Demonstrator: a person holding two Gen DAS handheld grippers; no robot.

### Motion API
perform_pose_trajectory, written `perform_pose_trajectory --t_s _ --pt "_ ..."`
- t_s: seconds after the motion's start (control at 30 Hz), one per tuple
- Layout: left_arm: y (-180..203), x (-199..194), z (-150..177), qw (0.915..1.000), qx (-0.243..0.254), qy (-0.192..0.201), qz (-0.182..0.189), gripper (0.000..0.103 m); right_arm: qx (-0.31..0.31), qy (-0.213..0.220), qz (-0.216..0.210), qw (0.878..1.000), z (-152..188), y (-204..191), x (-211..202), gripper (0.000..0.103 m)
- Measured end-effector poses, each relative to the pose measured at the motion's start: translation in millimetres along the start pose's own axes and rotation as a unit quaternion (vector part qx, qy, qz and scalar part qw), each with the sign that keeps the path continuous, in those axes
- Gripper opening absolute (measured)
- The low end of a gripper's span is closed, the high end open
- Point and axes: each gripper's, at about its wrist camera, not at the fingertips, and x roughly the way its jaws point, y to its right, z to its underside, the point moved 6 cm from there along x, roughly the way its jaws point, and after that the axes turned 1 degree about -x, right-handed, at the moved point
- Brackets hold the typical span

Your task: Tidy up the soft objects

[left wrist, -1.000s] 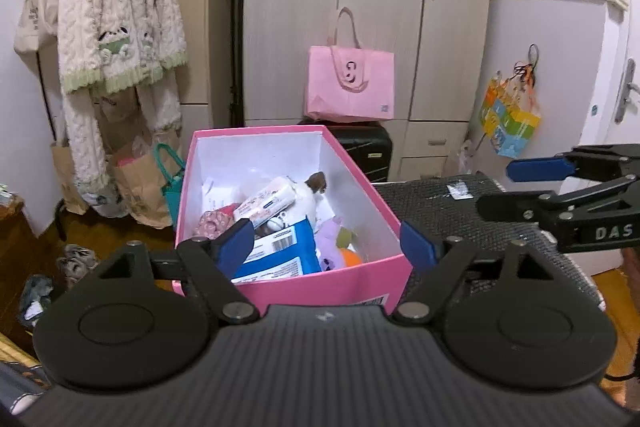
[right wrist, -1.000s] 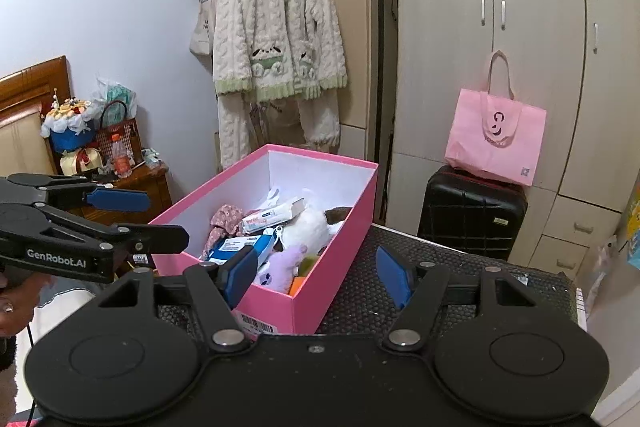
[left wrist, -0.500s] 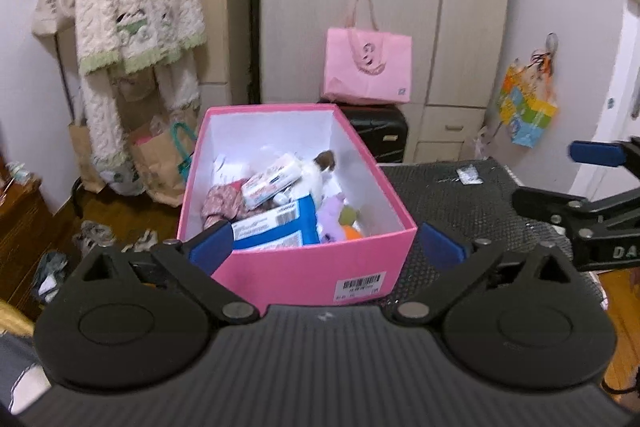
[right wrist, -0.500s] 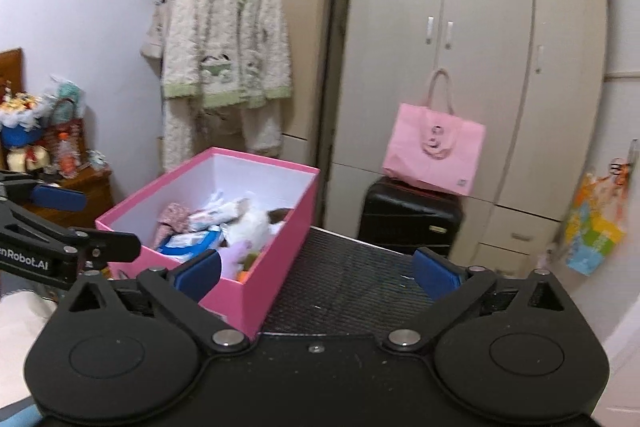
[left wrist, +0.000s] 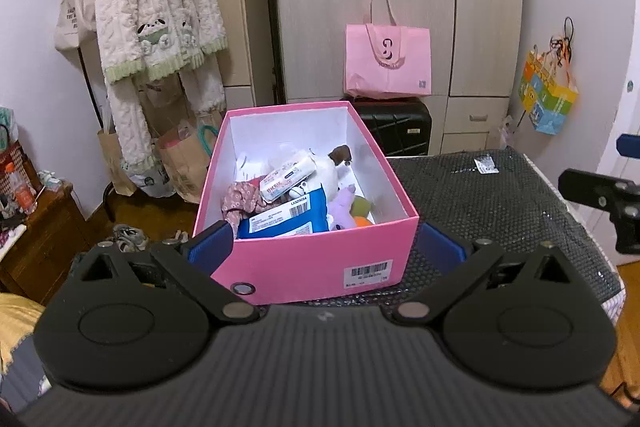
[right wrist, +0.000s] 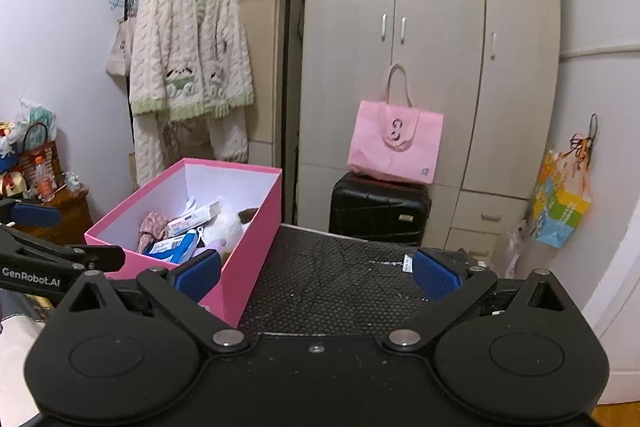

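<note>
Pink box (left wrist: pixel 304 259): matt cardboard, white inside. Tabletop (right wrist: pixel 328 279): black, dimpled, rough-looking. Cardigan (right wrist: pixel 192 51): chunky cable-knit. Wardrobe (right wrist: pixel 432 7): smooth laminate, metal handles.

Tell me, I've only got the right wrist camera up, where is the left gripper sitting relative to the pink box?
Observer: The left gripper is open; its jaws have just been opening. The near end of the pink box is between them, with one blue pad on each side. I cannot tell whether they touch it.
Operator: Is there anything on that near end?
Observer: A white barcode label, low on the right of that face.
Operator: What is next to the purple plush?
Observer: An orange item lies against the near wall, which your angle hides.
</note>
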Motion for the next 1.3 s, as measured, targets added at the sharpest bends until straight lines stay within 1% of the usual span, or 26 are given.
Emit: perform_pose_trajectory --t_s 0.07,0.17,0.27,0.37,0.43,0.53,0.63,0.7,0.73,0.8,0.87,0.97,1.1,1.23,1.3 --pt "2.5 -0.7 1.8 1.0000 0.000 0.002 -0.001 0.102 0.006 0.006 -0.003 1.000 0.8 1.2 -2.5 0.103" --pt "4.6 -0.4 4.6 1.0000 0.000 0.008 -0.004 0.102 0.023 0.005 0.000 1.000 3.1 4.8 -3.6 0.103" --pt "2.4 -3.0 6.5 0.9997 -0.016 0.021 0.001 0.102 0.048 0.011 0.003 0.999 5.1 10.6 -5.0 0.103" --pt "0.1 -5.4 7.2 0.9991 -0.030 0.030 0.004 0.102 0.077 0.020 -0.010 0.997 6.3 17.6 -7.9 0.103" --pt "1.1 -4.7 6.6 0.9991 -0.023 0.035 -0.004 0.102 0.080 0.022 -0.008 0.997 7.4 20.1 -9.6 0.103" --pt "2.6 -2.9 7.3 0.9989 -0.015 0.039 -0.021 0.102 0.065 0.024 0.007 0.998 9.6 19.8 -9.0 0.103" --pt "4.2 -1.0 8.8 0.9988 -0.009 0.040 -0.028 0.103 0.084 0.047 0.010 0.995 11.6 24.8 -9.6 0.103" --pt "4.2 -0.1 10.3 0.9980 -0.010 0.045 -0.042 0.103 0.085 0.054 0.023 0.995 13.9 28.0 -8.3 0.103" --pt "4.4 0.9 11.5 0.9978 -0.009 0.047 -0.046 0.103 0.080 0.052 0.035 0.995 14.2 29.3 -8.0 0.103" --pt "6.0 4.9 12.8 0.9982 -0.003 0.041 -0.043 0.103 0.061 0.046 0.059 0.995 16.1 28.8 -5.9 0.103" --pt "7.5 10.7 14.8 0.9988 -0.004 0.030 -0.038 0.103 0.055 0.034 0.069 0.996 19.4 27.8 -3.7 0.103" --pt "9.7 15.1 17.4 0.9989 -0.001 0.024 -0.040 0.103 0.065 0.016 0.054 0.996 23.9 25.4 1.5 0.103" --pt "15.4 16.5 17.1 0.9975 0.005 0.036 -0.060 0.103 0.049 -0.002 0.056 0.997 32.5 17.6 8.0 0.103" --pt "19.9 14.8 17.2 0.9975 0.012 0.041 -0.057 0.103 0.051 -0.006 0.044 0.998 37.7 13.0 3.9 0.103" --pt "21.5 13.9 18.9 0.9973 0.015 0.042 -0.058 0.103 0.052 -0.008 0.047 0.997 39.1 13.8 2.1 0.103"
